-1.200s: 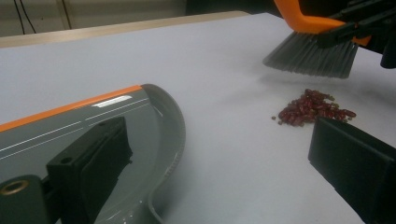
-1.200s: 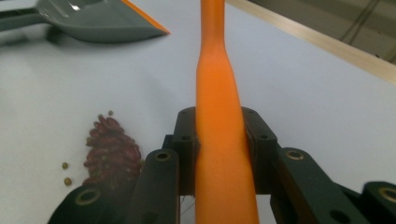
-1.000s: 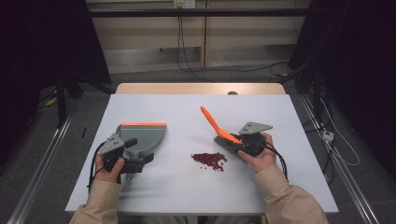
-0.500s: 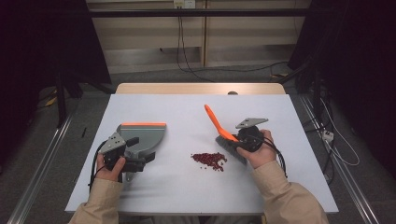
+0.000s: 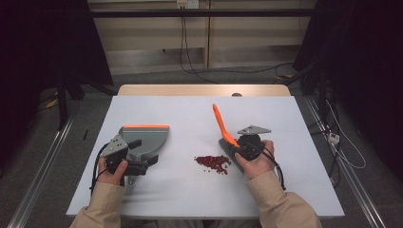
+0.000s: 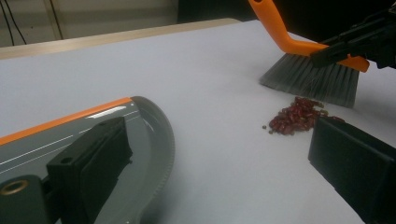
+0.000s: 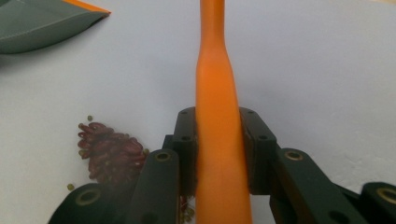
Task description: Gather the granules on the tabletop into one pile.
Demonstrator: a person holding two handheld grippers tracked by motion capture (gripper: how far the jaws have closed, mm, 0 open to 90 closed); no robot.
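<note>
Your right tongs [image 5: 232, 145] clench the orange brush [image 5: 220, 124] handle, bristles at the bean pile [image 5: 213, 163] mid-tabletop [image 5: 190, 114], ready to sweep. Your left tongs [image 5: 138, 159] look clamped on the dustpan [image 5: 145, 138], lying flat as the catcher, well apart.

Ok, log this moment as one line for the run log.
right tongs: shut on brush handle | bristles beside red beans | left tongs: holding dustpan flat on table
</note>
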